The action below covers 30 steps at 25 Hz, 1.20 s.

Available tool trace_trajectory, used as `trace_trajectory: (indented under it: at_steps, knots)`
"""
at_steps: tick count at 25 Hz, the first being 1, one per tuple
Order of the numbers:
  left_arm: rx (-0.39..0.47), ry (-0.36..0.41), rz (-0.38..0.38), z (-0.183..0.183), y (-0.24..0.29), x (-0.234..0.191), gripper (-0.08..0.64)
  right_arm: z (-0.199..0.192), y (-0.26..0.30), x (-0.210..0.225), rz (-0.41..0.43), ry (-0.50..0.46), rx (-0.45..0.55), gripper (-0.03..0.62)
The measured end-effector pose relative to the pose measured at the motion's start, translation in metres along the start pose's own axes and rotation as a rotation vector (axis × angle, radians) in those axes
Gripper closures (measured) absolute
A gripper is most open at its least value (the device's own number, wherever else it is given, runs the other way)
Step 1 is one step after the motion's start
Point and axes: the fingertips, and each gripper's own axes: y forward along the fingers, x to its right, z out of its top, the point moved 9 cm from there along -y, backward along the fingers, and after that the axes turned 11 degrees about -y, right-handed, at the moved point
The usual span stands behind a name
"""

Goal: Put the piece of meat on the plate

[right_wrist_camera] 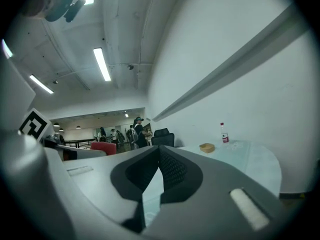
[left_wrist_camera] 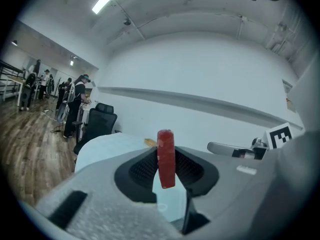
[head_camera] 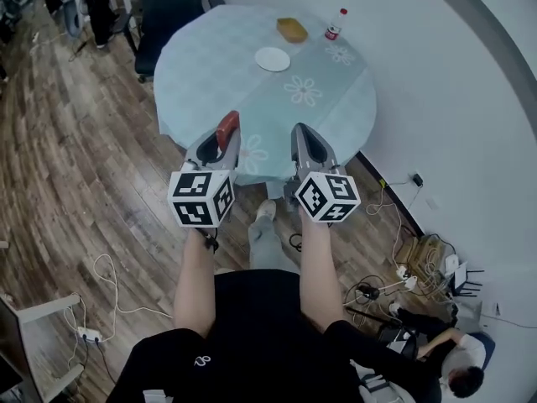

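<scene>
My left gripper (head_camera: 226, 133) is shut on the red piece of meat (head_camera: 227, 129), which stands on edge between the dark pads (left_wrist_camera: 166, 159). It hovers over the near edge of the round table (head_camera: 210, 65). The white plate (head_camera: 273, 59) lies farther back near the table's middle, well apart from both grippers. My right gripper (head_camera: 304, 137) is beside the left one at the same height; its jaws meet at the tips (right_wrist_camera: 157, 151) with nothing between them.
A tan bowl-like object (head_camera: 292, 29) and a small bottle with a red label (head_camera: 335, 27) stand at the table's far side. A black office chair (head_camera: 168, 7) is behind the table. Cables and power strips (head_camera: 394, 284) lie on the wooden floor near the wall.
</scene>
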Motion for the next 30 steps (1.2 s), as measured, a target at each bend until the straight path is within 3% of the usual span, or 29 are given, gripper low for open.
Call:
trace_trajectory:
  at_steps: [6,15,22,30]
  knots:
    - [-0.075,-0.029,0.062,-0.001,0.114,-0.02,0.469,-0.022,0.086,0.086,0.004,0.05,-0.066,0.583]
    - [-0.149,-0.039,0.023,0.01,0.271,0.015,0.469,-0.012,0.163,0.246,-0.072,0.106,-0.073,0.583]
    - [-0.211,-0.091,0.059,0.007,0.318,0.0,0.469,-0.038,0.2,0.269,-0.021,0.149,-0.127,0.583]
    - [-0.339,-0.151,0.032,-0.018,0.359,-0.025,0.469,-0.078,0.224,0.283,-0.048,0.211,-0.202,0.583]
